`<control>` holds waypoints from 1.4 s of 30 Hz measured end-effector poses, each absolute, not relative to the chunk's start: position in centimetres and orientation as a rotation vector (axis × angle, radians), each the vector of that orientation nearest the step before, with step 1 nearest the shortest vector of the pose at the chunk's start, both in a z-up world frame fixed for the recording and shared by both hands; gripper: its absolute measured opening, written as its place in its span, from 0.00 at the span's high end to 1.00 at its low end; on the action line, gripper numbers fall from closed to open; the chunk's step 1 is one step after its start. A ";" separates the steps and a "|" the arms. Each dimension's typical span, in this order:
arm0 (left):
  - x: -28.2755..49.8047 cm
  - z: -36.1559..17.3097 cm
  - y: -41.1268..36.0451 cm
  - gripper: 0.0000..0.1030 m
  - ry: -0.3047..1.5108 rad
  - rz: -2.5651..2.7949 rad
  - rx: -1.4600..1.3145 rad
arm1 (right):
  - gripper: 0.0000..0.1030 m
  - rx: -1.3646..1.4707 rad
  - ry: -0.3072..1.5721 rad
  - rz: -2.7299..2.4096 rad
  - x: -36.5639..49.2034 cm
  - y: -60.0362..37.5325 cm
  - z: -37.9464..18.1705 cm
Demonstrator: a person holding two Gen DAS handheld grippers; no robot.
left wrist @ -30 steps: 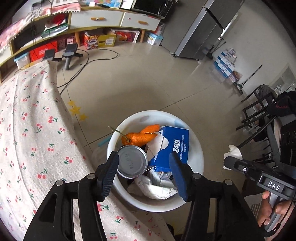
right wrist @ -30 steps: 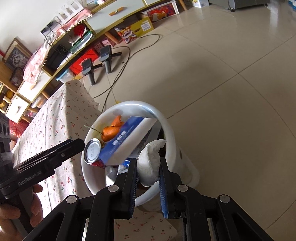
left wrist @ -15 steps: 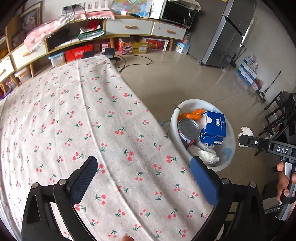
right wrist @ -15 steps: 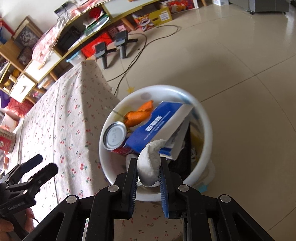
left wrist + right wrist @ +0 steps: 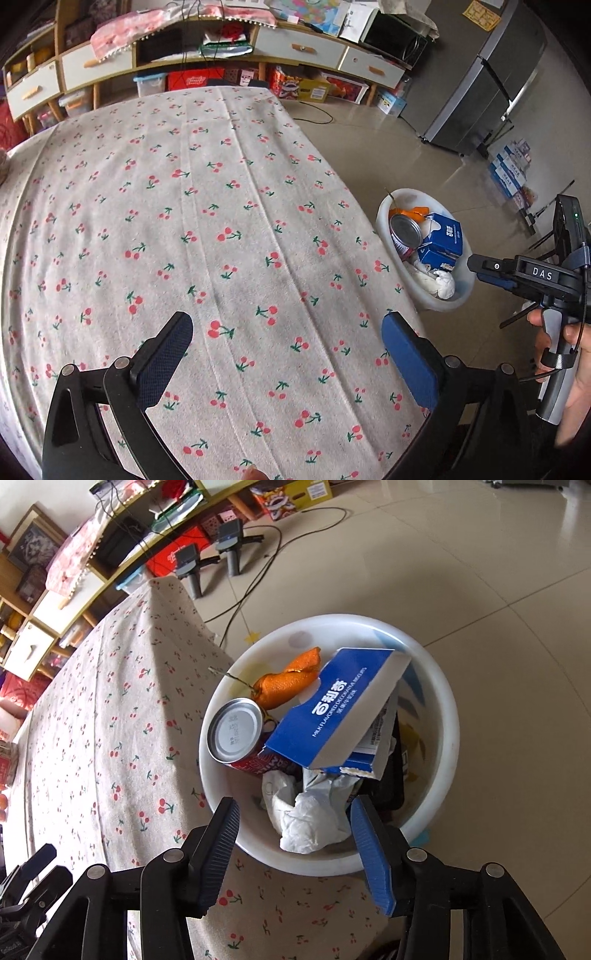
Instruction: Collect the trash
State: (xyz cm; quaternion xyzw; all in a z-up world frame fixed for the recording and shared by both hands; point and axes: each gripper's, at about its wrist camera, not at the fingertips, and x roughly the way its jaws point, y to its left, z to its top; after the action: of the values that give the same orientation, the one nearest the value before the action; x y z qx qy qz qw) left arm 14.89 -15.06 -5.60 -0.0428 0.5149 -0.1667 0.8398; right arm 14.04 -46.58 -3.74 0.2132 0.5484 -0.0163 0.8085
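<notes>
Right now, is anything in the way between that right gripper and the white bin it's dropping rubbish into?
Nothing visible. The right gripper, which has just been opening, hangs directly over the white bin. The crumpled tissue lies loose inside it below the pads, beside the can and blue box.

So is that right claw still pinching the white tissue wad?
Apart. The right wrist view shows the right gripper just opened, tissue wad lying in the bin below.

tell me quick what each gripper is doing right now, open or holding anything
Left gripper: open wide, nothing between its jaws, over the tablecloth.
Right gripper: open, jaws just opened; the crumpled tissue lies free in the white bin.
</notes>
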 end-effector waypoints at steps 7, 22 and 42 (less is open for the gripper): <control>11.6 -3.2 -13.2 0.00 1.068 -0.272 -0.079 | 0.30 0.353 1.084 -0.065 10.8 -44.8 -0.5; 2.6 0.6 -9.0 0.00 0.922 -0.132 -0.038 | 0.14 0.175 0.887 -0.054 1.1 -35.7 3.8; -0.7 -2.2 -7.3 0.00 0.891 -0.002 0.012 | 0.04 0.067 0.837 -0.088 -0.7 -30.7 0.5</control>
State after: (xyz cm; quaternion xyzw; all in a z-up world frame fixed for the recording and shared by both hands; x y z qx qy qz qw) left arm -0.68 -7.27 -2.22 0.0056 0.4307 -0.0010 0.9025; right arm -0.68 -30.66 0.47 0.0324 0.4061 -0.0429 0.9122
